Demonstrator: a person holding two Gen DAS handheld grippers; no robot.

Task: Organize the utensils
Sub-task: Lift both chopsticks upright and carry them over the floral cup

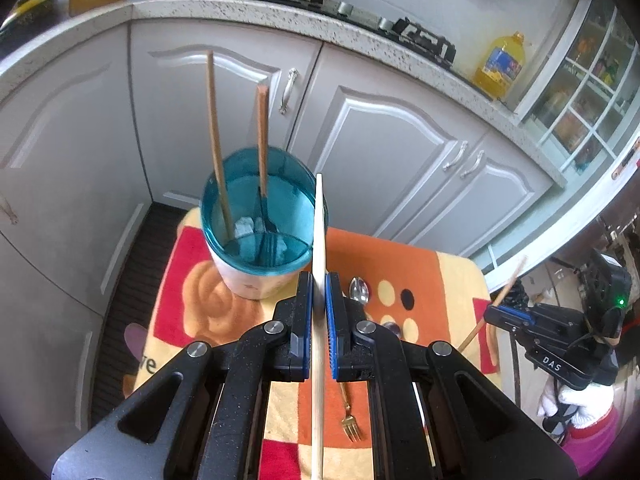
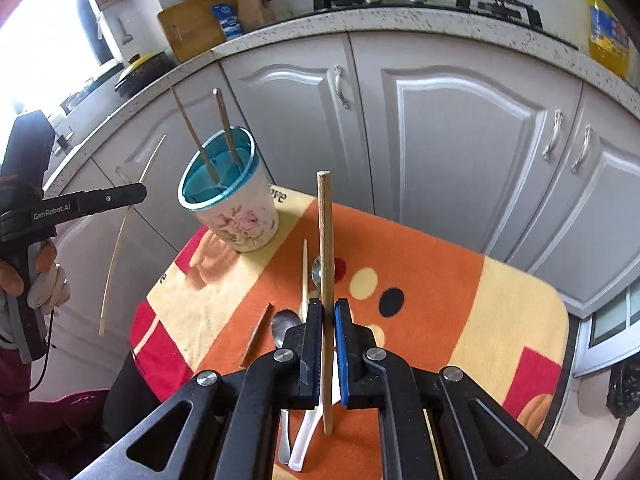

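A floral cup with a teal lining stands on the patterned cloth; it also shows in the right wrist view. A wooden chopstick and a wood-handled fork stand in it. My left gripper is shut on a pale chopstick, held just right of the cup. My right gripper is shut on a wooden chopstick, held upright above the cloth. A spoon and a small gold fork lie on the cloth.
White kitchen cabinets and a speckled counter with a stove stand behind. An oil bottle is on the counter. A metal spoon, a white spoon, a pale chopstick and a brown stick lie on the cloth.
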